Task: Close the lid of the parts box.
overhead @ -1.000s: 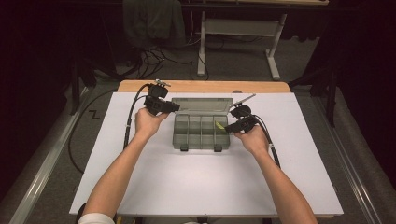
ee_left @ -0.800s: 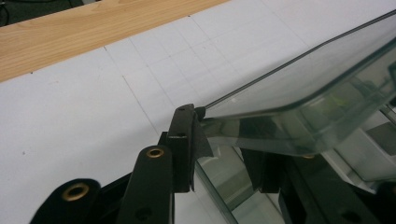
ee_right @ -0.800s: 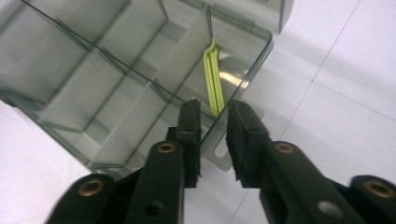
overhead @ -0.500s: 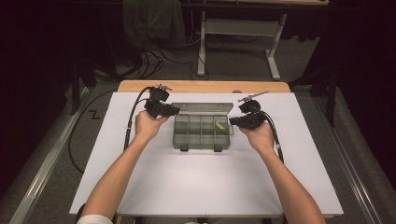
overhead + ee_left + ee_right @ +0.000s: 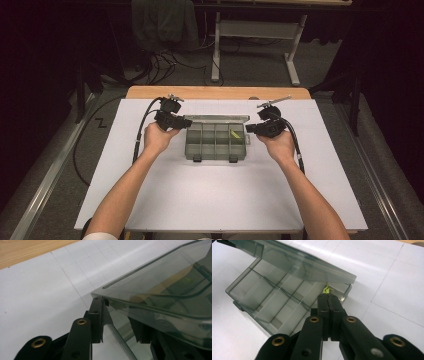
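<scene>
Holding the box (image 5: 216, 141) lid (image 5: 160, 290) up with my left gripper (image 5: 117, 322) clamped on its edge, mid-desk toward the far edge, I'd keep my right gripper (image 5: 329, 302), clenched and empty, clear of the green piece (image 5: 326, 289).

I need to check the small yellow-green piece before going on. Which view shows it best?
The high view: the yellow-green piece lies unobstructed in a right-hand compartment of the organizer box. The right gripper view hides most of it behind closed jaws; the left gripper view gives a faint smudge through the lid.
</scene>
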Tool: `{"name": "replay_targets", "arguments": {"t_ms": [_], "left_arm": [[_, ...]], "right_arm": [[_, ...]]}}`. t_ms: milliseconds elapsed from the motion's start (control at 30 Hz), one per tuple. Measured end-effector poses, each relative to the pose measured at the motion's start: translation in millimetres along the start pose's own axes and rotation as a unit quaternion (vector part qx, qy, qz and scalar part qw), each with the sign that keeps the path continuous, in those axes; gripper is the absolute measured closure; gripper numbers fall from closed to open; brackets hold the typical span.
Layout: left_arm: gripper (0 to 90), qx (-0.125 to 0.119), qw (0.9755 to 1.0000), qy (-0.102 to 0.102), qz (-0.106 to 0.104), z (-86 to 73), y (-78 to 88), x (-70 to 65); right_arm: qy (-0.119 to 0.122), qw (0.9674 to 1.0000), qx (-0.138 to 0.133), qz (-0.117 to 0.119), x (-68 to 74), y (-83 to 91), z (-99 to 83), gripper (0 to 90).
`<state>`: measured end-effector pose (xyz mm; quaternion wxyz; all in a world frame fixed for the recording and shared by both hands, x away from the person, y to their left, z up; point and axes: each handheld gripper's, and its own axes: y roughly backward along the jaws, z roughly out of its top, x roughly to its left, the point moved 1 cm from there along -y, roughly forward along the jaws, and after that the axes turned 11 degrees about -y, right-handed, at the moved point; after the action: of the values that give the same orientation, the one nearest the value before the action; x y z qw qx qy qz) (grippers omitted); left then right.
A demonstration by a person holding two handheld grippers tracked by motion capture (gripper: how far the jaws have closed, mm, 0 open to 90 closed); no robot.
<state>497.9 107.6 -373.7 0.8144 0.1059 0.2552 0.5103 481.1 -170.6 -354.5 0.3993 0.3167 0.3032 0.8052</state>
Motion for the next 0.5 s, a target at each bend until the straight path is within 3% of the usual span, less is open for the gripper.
{"name": "replay_targets", "arguments": {"t_ms": [500], "left_arm": [[52.7,0.010,0.9999,0.003,0.007,-5.5,1.1,3.6]], "right_arm": [[0.003,1.0000,-0.001,0.009,-1.9,2.4,-0.3,90.0]]}}
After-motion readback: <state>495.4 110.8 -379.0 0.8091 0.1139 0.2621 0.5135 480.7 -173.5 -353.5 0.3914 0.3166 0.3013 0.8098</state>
